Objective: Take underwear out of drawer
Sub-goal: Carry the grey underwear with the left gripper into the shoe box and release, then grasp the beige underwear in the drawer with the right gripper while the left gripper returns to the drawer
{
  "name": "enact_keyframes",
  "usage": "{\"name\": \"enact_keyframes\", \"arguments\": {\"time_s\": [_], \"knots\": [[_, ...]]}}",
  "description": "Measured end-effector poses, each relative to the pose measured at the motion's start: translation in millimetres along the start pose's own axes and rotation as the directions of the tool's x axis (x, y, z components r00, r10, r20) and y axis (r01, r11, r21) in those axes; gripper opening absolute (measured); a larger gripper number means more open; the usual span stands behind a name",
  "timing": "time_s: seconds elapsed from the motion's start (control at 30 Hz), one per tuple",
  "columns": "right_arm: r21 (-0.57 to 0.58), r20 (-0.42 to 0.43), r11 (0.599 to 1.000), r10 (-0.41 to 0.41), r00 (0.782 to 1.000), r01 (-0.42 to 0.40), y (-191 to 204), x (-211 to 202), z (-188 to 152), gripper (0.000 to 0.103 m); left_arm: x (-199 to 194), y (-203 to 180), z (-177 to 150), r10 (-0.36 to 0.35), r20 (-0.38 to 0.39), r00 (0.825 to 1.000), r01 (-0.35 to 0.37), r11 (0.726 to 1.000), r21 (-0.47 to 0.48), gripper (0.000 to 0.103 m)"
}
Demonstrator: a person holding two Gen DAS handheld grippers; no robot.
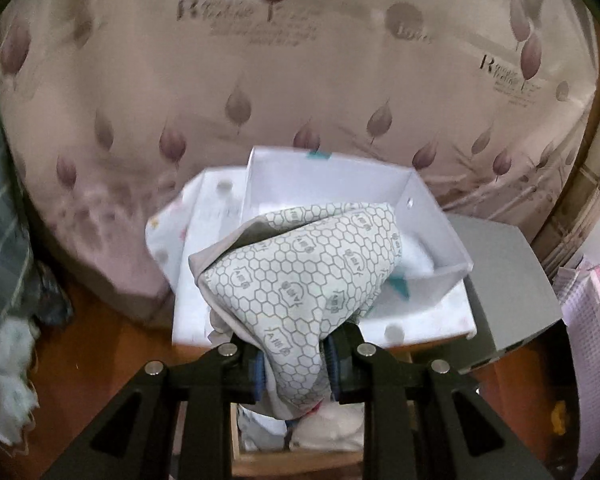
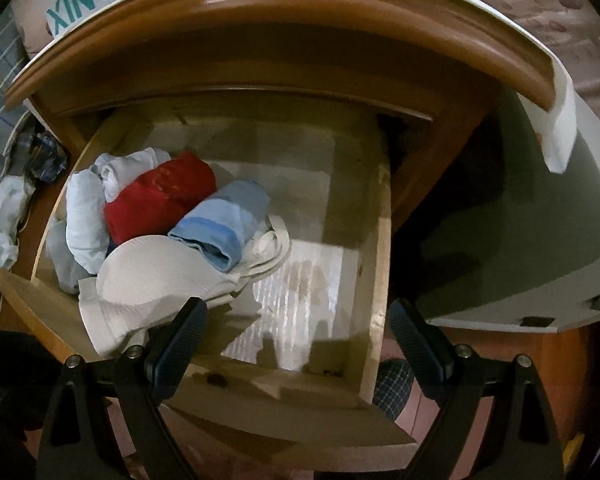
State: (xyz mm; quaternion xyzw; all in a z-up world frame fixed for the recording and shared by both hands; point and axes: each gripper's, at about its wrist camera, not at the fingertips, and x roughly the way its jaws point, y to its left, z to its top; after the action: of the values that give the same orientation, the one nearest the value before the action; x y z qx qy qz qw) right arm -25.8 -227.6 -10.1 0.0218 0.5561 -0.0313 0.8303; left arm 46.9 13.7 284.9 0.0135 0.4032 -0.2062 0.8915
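A honeycomb-printed piece of underwear is clamped between the blue pads of the left gripper at the bottom centre of the left wrist view, and its free folds are bunched upward over the frame's middle. Behind it, an open white box is seen on the bedside cabinet, with a patterned mattress filling the upper frame. The step in hand is judged to be the carrying of this piece away from the drawer, probably toward the box. In the right wrist view, the fingers of the right gripper are spread wide with nothing between them, above the open drawer. More garments are left in the drawer's left half: a white ribbed piece just beyond the left finger, a blue roll, a red roll and pale pieces at the far left. For the next move, the held piece must be set down, and the right gripper must be shifted left and lowered over one garment.
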Motion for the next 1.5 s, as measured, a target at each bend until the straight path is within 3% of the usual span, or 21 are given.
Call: {"name": "enact_keyframes", "arguments": {"time_s": [0.17, 0.37, 0.7, 0.9, 0.97, 1.07, 1.13, 1.33, 1.5], "knots": [[0.033, 0.000, 0.999, -0.037, 0.999, 0.037, -5.3, 0.2, -4.6, 0.090, 20.4, -13.9, 45.7, 0.032, -0.007, 0.999, -0.032, 0.999, 0.022, 0.023], [0.052, -0.016, 0.996, -0.068, 0.998, 0.069, -9.8, 8.9, -5.3, 0.090, 69.9, -32.3, 75.8, 0.101, -0.063, 0.993, -0.096, 0.993, 0.074, 0.023], [0.123, -0.006, 0.992, 0.009, 1.000, -0.008, -20.1, 8.8, 0.4, 0.090, 165.8, -40.2, 80.4, 0.133, -0.243, 0.961, -0.114, 0.989, 0.091, 0.023], [0.152, -0.009, 0.988, 0.030, 1.000, -0.028, -25.8, 9.2, 2.7, 0.090, 189.1, -30.9, 72.9, 0.148, -0.298, 0.943, -0.140, 0.989, 0.047, 0.027], [0.162, -0.012, 0.986, 0.033, 0.999, -0.031, -27.2, 9.3, 3.2, 0.090, 192.1, -27.7, 68.8, 0.130, -0.309, 0.942, -0.129, 0.991, 0.026, 0.028], [0.173, -0.010, 0.984, 0.046, 0.999, -0.043, -29.1, 9.3, 3.5, 0.090, 189.6, -27.5, 65.7, 0.119, -0.300, 0.947, -0.117, 0.993, 0.024, 0.038], [0.173, -0.011, 0.984, 0.043, 0.999, -0.041, -29.2, 9.3, 3.7, 0.090, 182.8, -26.2, 65.3, 0.119, -0.274, 0.954, -0.114, 0.993, 0.032, 0.060], [0.193, -0.008, 0.979, 0.061, 0.998, -0.059, -31.0, 9.3, 5.1, 0.091, 140.5, -21.4, 58.6, 0.086, -0.202, 0.976, -0.078, 0.996, 0.045, 0.064], [0.194, 0.004, 0.976, 0.098, 0.995, -0.097, -29.2, 5.3, 6.0, 0.091, 87.2, -7.3, 23.5, 0.076, -0.170, 0.983, -0.066, 0.996, 0.061, 0.065]]}}
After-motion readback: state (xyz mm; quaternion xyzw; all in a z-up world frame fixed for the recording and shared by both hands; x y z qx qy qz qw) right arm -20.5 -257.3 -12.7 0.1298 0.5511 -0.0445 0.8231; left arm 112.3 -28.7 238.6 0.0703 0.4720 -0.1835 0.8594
